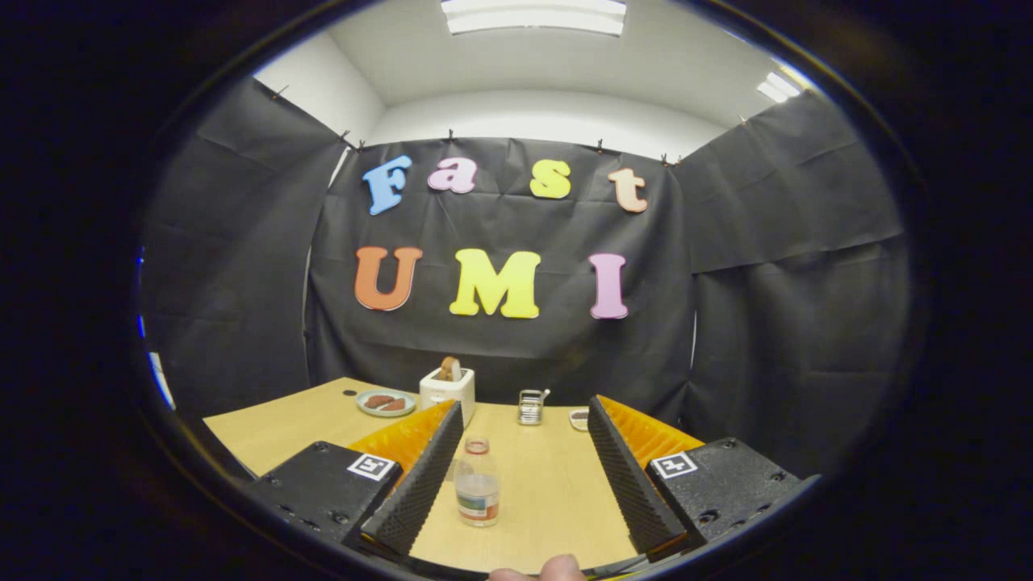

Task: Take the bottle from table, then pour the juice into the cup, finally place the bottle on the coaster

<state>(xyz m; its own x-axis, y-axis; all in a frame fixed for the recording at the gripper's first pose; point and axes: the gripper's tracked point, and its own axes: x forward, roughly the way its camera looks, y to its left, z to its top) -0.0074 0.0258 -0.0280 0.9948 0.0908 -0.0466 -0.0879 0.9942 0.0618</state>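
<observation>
Basically 0 of 3 steps done: the gripper [516,468] jaws are spread wide and empty, small clear plastic bottle [477,484] standing on the light wooden tabletop [549,484] between them, at 11 o'clock.

- The gripper [524,476] carries two long, wedge-shaped fingers [420,484] with inner faces covered in a fine, ribbed, saw-tooth texture.
- The outer sides of the fingers are corrugated in parallel ridges.
- Each finger sits on a black, blocky mount [323,488] with rounded corners and recessed screws.
- Each mount bears a small white square marker [370,466] with a black pattern.
- A fingertip [561,568] of the person's hand shows beneath.
</observation>
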